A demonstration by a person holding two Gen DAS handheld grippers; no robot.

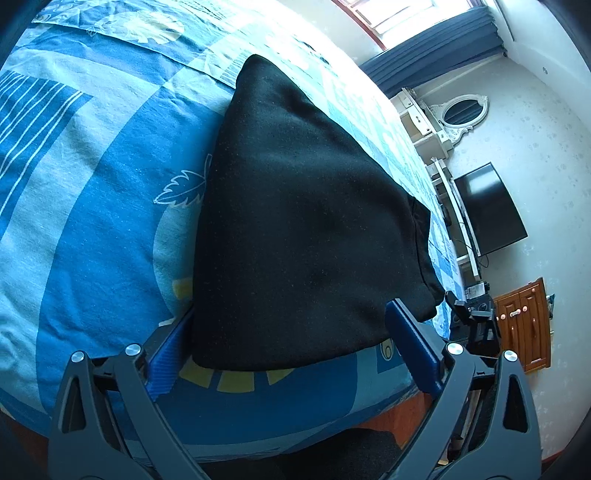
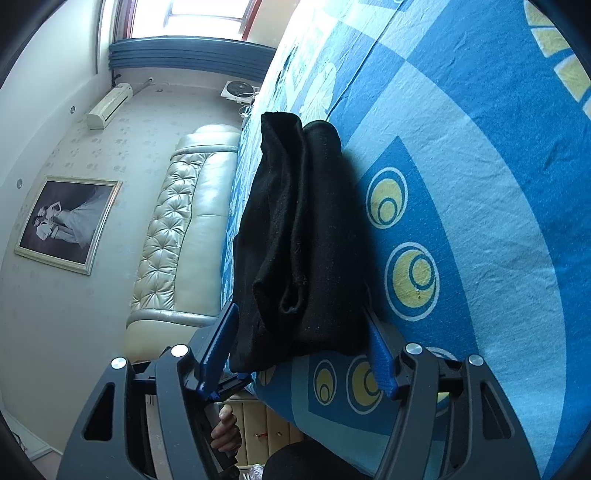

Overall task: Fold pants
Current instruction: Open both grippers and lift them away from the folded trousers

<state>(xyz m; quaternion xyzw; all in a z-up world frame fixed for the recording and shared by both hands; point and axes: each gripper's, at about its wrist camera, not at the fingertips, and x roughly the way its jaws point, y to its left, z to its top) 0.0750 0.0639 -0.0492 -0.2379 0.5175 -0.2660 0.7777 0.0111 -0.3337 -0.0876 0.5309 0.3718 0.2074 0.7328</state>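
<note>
The black pants [image 1: 306,206] lie folded into a compact bundle on the blue patterned bed sheet [image 1: 92,192], near the bed's edge. My left gripper [image 1: 290,314] stands wide open, its blue pads [image 1: 413,347] on either side of the bundle's near edge without pressing it. In the right wrist view the pants [image 2: 299,229] show their layered folded end. My right gripper [image 2: 301,312] is open around that end, with its pads [image 2: 380,363] standing off the cloth. Part of the right gripper [image 1: 476,317] shows at the bundle's far corner, and a hand [image 2: 225,432] holds the left gripper's handle.
The bed sheet [image 2: 480,184] stretches wide beyond the pants. A padded headboard [image 2: 184,229], a framed picture [image 2: 68,225] and an air conditioner [image 2: 109,105] stand on one side. A wall television [image 1: 491,210], a wooden cabinet [image 1: 524,325] and a bright window [image 1: 413,14] stand on the other.
</note>
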